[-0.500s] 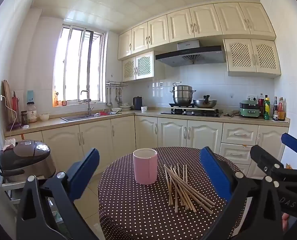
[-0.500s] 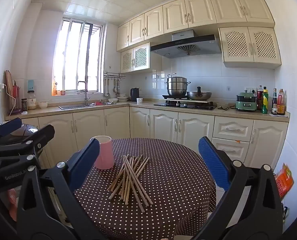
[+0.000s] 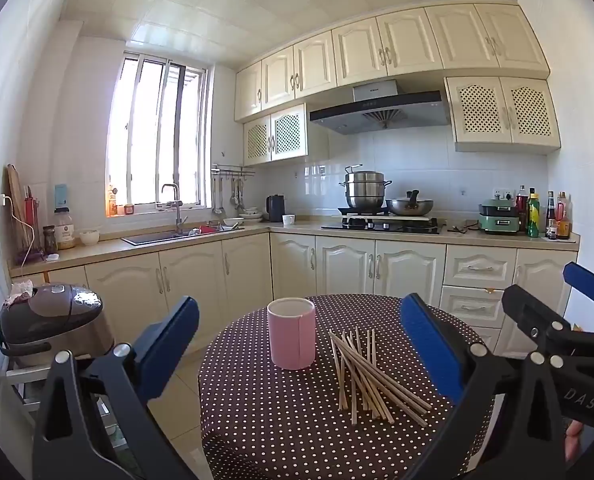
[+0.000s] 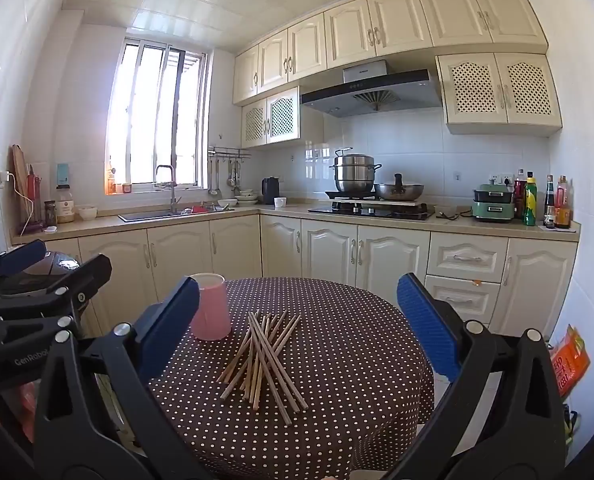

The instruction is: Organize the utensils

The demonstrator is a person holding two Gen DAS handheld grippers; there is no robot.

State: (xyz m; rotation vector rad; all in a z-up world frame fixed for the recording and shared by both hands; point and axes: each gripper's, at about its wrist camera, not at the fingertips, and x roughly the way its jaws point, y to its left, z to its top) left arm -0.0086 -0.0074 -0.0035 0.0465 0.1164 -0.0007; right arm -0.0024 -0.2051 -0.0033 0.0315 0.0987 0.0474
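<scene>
Loose wooden chopsticks (image 3: pixel 371 376) lie crisscrossed near the middle of a round table draped in a brown polka-dot cloth (image 3: pixel 257 408), just beside an upright pink cup (image 3: pixel 291 333). The left gripper (image 3: pixel 297 354) and right gripper (image 4: pixel 297 328) hover short of the table's near edge, jaws wide and empty.
</scene>
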